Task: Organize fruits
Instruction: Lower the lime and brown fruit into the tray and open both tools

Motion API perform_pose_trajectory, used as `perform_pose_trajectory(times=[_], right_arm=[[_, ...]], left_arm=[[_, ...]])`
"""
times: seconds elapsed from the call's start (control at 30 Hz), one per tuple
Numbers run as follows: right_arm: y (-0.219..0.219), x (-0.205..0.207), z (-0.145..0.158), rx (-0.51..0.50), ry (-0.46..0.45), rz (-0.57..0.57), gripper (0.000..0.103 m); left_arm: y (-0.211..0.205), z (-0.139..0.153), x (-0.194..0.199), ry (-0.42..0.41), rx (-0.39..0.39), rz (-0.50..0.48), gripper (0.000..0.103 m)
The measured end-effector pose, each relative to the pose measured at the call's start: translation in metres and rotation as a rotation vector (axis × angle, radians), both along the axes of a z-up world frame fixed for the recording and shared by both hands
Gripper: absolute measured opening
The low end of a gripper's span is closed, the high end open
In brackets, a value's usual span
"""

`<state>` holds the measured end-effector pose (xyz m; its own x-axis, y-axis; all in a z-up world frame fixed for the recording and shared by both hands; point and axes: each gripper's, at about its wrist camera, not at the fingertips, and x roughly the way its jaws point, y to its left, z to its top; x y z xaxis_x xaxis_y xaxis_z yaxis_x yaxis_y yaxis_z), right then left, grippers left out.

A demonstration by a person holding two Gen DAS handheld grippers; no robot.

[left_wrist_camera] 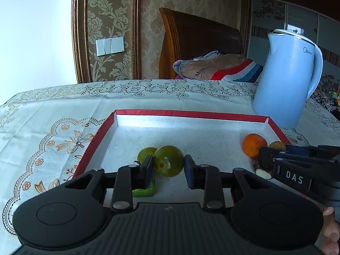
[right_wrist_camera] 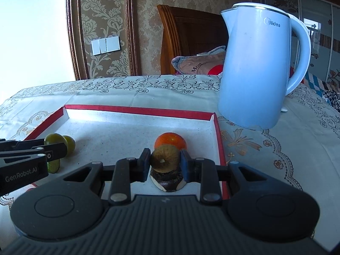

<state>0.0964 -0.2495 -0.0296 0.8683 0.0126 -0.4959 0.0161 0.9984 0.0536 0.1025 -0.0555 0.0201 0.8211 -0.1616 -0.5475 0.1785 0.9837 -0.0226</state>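
My left gripper [left_wrist_camera: 168, 163] is shut on a round green fruit [left_wrist_camera: 169, 162] over the red-rimmed tray [left_wrist_camera: 191, 113]. A second green fruit [left_wrist_camera: 145, 153] lies just behind it, and a green cut piece [left_wrist_camera: 144, 191] lies under the left finger. My right gripper [right_wrist_camera: 164, 157] is shut on an olive-brown fruit [right_wrist_camera: 163, 159]. Behind that fruit sits an orange [right_wrist_camera: 170, 140]. Below it a dark piece with white cut faces [right_wrist_camera: 166, 181] rests on the tray floor. In the left wrist view the right gripper [left_wrist_camera: 269, 154] reaches in at the right, beside the orange [left_wrist_camera: 254, 145].
A pale blue kettle [right_wrist_camera: 252, 70] stands on the patterned tablecloth [left_wrist_camera: 53, 127], just past the tray's far right corner. Beyond the table are a wooden headboard [left_wrist_camera: 191, 42] and folded bedding. A hand [left_wrist_camera: 330, 235] shows at the lower right edge.
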Motion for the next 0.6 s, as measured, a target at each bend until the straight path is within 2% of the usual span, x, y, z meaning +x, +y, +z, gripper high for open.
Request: perform_pose_trajectory(times=[0.27, 0.5, 0.6], right_arm=[[0.0, 0.013, -0.006, 0.002, 0.02, -0.008, 0.027], [-0.002, 0.019, -0.008, 0.008, 0.015, -0.022, 0.027], [-0.003, 0.019, -0.008, 0.01, 0.013, -0.022, 0.028]], left_arm=[[0.003, -0.006, 0.013, 0.021, -0.003, 0.024, 0.031], [-0.002, -0.007, 0.016, 0.002, 0.023, 0.029, 0.031], [-0.002, -0.006, 0.018, 0.005, 0.011, 0.03, 0.031]])
